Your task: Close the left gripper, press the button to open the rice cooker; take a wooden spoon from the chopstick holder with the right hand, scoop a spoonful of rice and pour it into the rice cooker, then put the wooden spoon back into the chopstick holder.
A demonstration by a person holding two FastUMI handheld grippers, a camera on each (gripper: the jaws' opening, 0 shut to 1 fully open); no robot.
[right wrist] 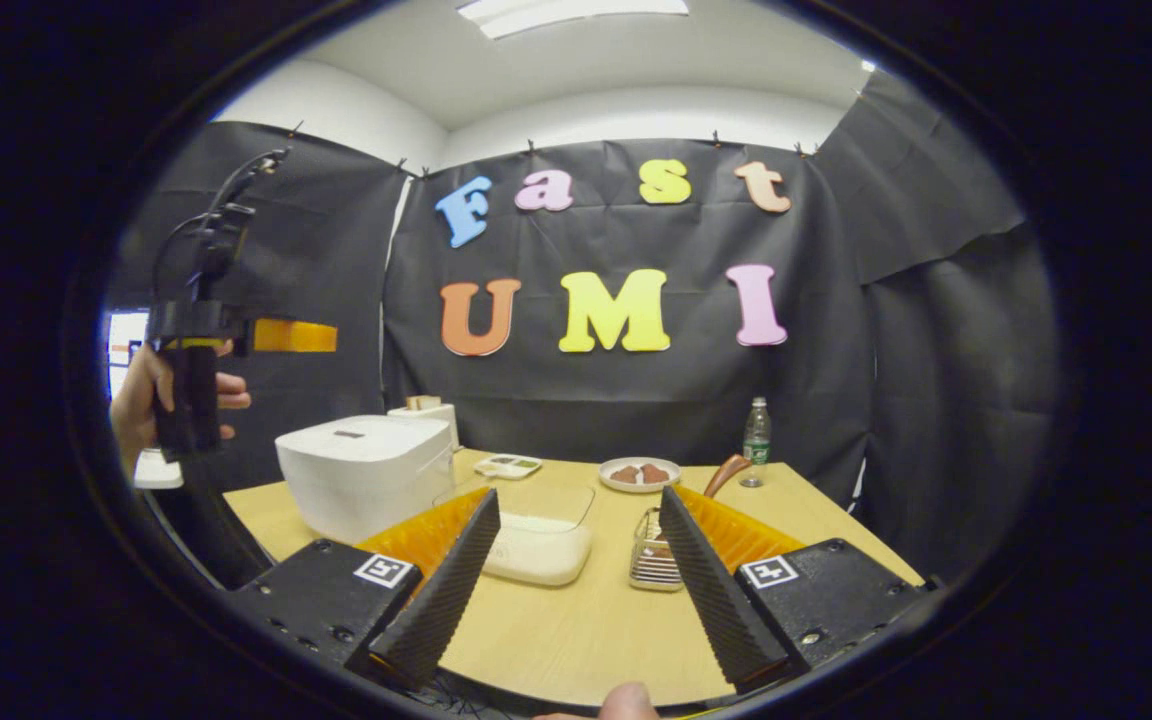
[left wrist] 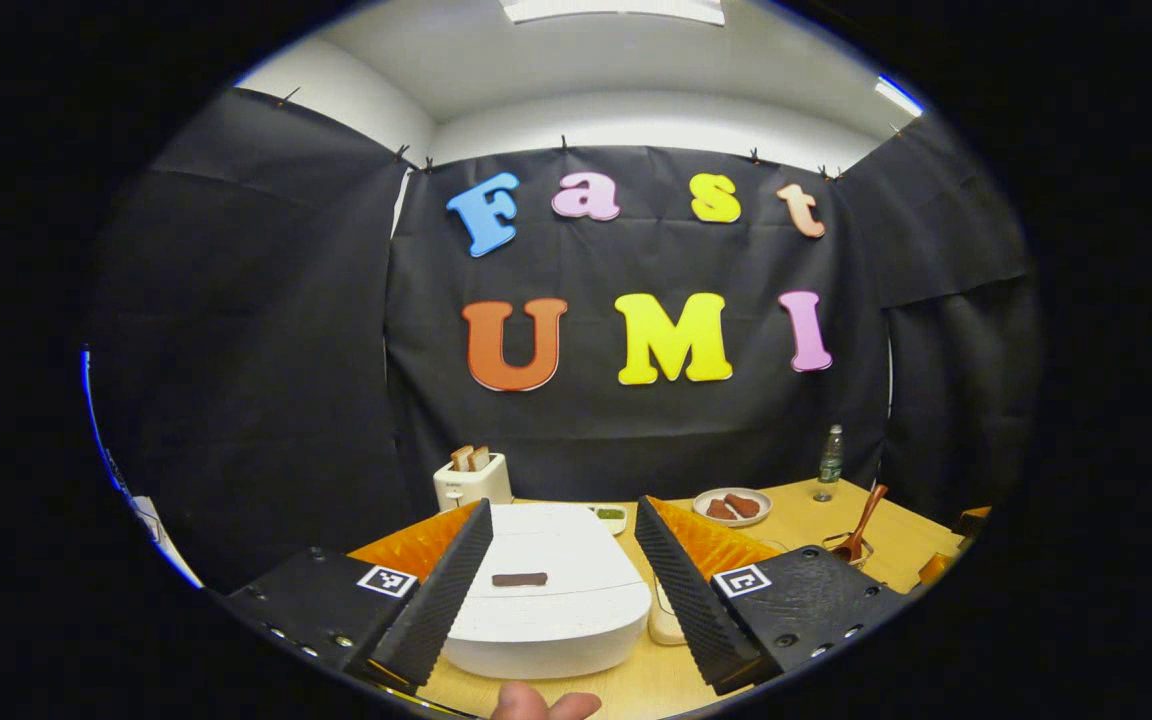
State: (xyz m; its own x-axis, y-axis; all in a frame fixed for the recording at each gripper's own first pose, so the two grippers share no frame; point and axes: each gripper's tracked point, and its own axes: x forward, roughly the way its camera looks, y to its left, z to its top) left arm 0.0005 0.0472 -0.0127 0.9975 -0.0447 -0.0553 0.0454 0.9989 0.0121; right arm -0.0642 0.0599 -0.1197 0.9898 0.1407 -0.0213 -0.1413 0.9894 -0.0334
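We held the left gripper [left wrist: 564, 590] spread wide above the closed white cooker [left wrist: 546, 590] on the table [right wrist: 576, 630]. The right gripper [right wrist: 576, 590], also spread, hung over the near table edge. The spoon [left wrist: 861, 525] stood in its holder [right wrist: 651, 560], right of the rice tub [right wrist: 541, 545].

White rice cooker [right wrist: 364, 470] shut; wooden spoon [left wrist: 861, 525] upright in chopstick holder [right wrist: 651, 560].
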